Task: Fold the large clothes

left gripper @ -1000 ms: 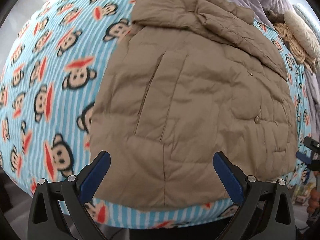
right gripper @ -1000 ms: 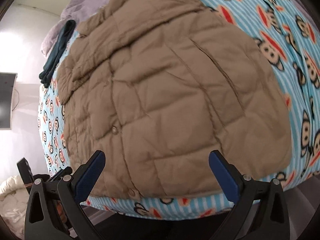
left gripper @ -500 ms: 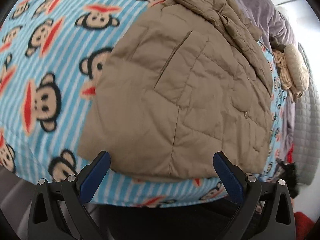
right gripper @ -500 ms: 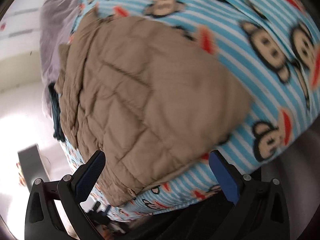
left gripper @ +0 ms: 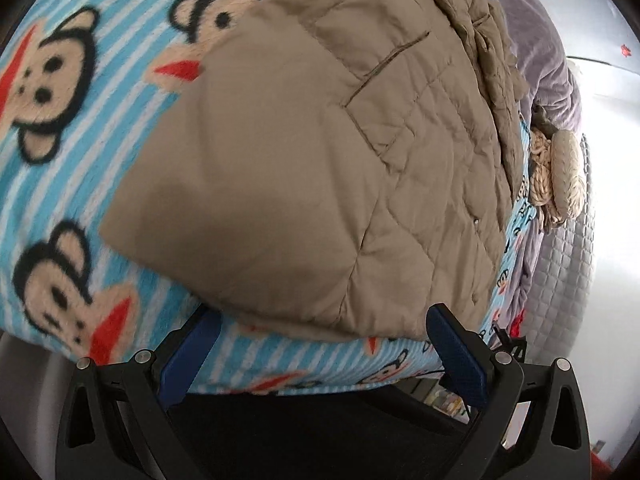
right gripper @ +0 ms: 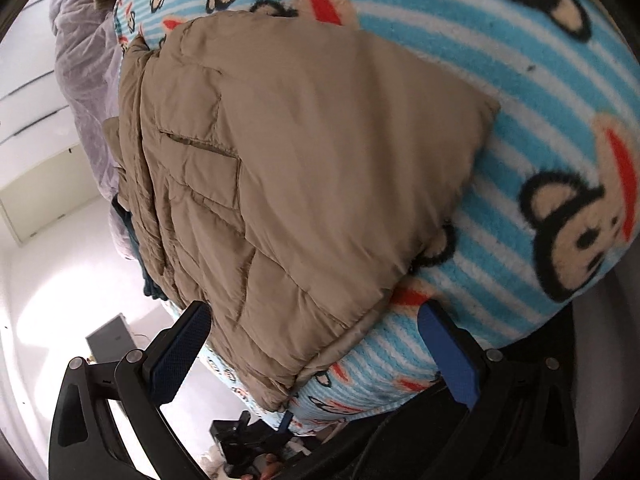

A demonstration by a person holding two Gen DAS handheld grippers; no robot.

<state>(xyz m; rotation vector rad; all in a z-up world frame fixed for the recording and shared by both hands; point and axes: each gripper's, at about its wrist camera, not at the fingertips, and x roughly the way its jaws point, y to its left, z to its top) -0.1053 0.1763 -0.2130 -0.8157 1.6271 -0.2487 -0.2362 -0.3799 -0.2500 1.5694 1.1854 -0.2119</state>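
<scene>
The left gripper [left gripper: 320,354] stands wide open and grips nothing; its blue pads [left gripper: 456,360] sit on either side of the near hem of the tan quilted jacket [left gripper: 320,152], one pad tucked partly under the hem's left corner, the other just beside the hem's right end. Whether either pad actually touches the cloth cannot be told. The right gripper [right gripper: 312,356] is likewise spread wide and empty, its fingers straddling the jacket's lower corner where the hem hangs toward the edge of the monkey-print blanket [right gripper: 520,100].

The jacket lies flat on the blanket, folded in on itself, its long axis running from the near hem away to the bunched collar end at the far side. A slit pocket [left gripper: 384,68] shows on its upper face, slanting across the quilting. In the left wrist view the jacket's near portion is blurred. The far collar end is cut off by the top of that view.

Beyond the jacket's far right side, in the left wrist view, a knitted cream bundle [left gripper: 560,176] rests beside a grey-purple cover [left gripper: 540,40]. In the right wrist view a dark blue garment [right gripper: 136,248] peeks from behind the jacket's left edge, mostly hidden. Below the jacket's hem in that view, the other gripper and some fingertips appear small and dim.
</scene>
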